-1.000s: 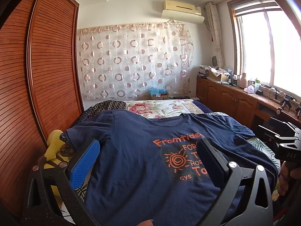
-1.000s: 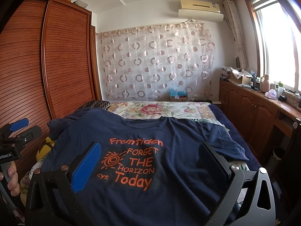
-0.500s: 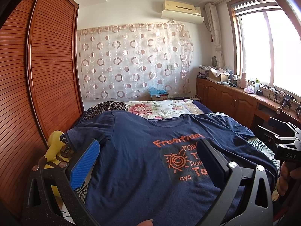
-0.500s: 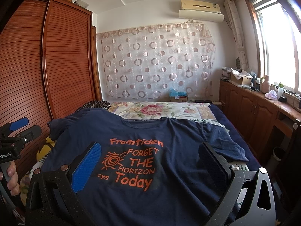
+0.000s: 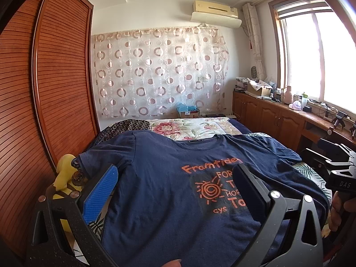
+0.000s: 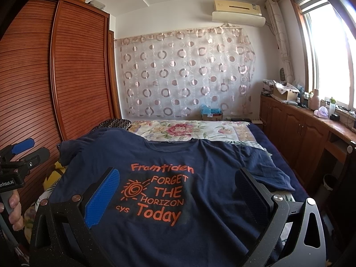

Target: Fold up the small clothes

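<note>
Navy T-shirt (image 6: 200, 191) spread face up on the bed (image 6: 193, 131), print readable from the near side, collar away and hem toward the jaws: laid flat like this so the sleeves and sides can be turned in cleanly

Left gripper (image 5: 175, 191) held above the near left part of the shirt, jaws wide apart and gripping nothing; blue pad (image 5: 100, 193) over the shirt's left edge just short of the left sleeve (image 5: 100, 158), dark jaw over the orange print. Probably parked here to reach that sleeve or side seam first

Right gripper (image 6: 178, 191) likewise gaping and empty, above the chest of the shirt, the orange print (image 6: 155, 193) sitting squarely between the jaws, right sleeve (image 6: 264, 169) beyond and outside the dark jaw. Also seen from the left camera as a black body at the right edge, a hand below it

Both held level with the cloth and clear of it, no contact to be seen; folding judged not yet begun, since no edge is lifted or doubled over

Left sleeve hanging slightly over the bed's side, beside a yellow toy (image 5: 64, 173), past the blue pad; worth a careful pinch there so only one layer of cloth comes up

Floral sheet (image 6: 189, 129) and a dotted pillow (image 6: 113, 122) well beyond the collar, out of the way
</note>
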A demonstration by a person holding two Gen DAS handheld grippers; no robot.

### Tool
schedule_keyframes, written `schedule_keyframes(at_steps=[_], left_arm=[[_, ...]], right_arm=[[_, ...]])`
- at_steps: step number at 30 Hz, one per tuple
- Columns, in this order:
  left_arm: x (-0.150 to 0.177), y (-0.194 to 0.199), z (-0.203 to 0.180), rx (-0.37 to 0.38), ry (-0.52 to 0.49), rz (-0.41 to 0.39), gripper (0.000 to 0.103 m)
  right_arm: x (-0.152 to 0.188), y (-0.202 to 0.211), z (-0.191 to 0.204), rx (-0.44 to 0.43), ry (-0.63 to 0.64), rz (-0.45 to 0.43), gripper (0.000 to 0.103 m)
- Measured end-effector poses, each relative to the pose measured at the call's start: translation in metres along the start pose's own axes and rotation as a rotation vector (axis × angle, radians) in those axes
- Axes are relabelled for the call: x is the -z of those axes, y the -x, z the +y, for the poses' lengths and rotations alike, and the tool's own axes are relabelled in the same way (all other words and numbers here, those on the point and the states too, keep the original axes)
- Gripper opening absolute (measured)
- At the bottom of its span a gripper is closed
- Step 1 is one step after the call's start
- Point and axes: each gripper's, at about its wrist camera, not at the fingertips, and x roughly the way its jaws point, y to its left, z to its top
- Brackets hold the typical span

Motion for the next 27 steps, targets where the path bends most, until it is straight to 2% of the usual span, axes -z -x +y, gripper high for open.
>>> schedule_keyframes(at_steps=[12, 16, 19, 27], left_arm=[[0.006, -0.017, 0.009, -0.001, 0.016, 0.024, 0.103], [0.011, -0.028, 0.018, -0.03, 0.01, 0.034, 0.103], [0.013, -0.041, 0.029, -0.053, 0.011, 0.056, 0.103], [0.014, -0.063, 0.057, -0.09, -0.001, 0.09, 0.103]], right_arm=[[0.003, -0.008, 0.001, -0.014, -0.002, 0.02, 0.103], [0.005, -0.018, 0.003, -0.017, 0.009, 0.032, 0.103], [0.003, -0.028, 0.009, 0.031, 0.036, 0.036, 0.103], [-0.003, -0.053, 0.025, -0.002, 0.066, 0.037, 0.103]])
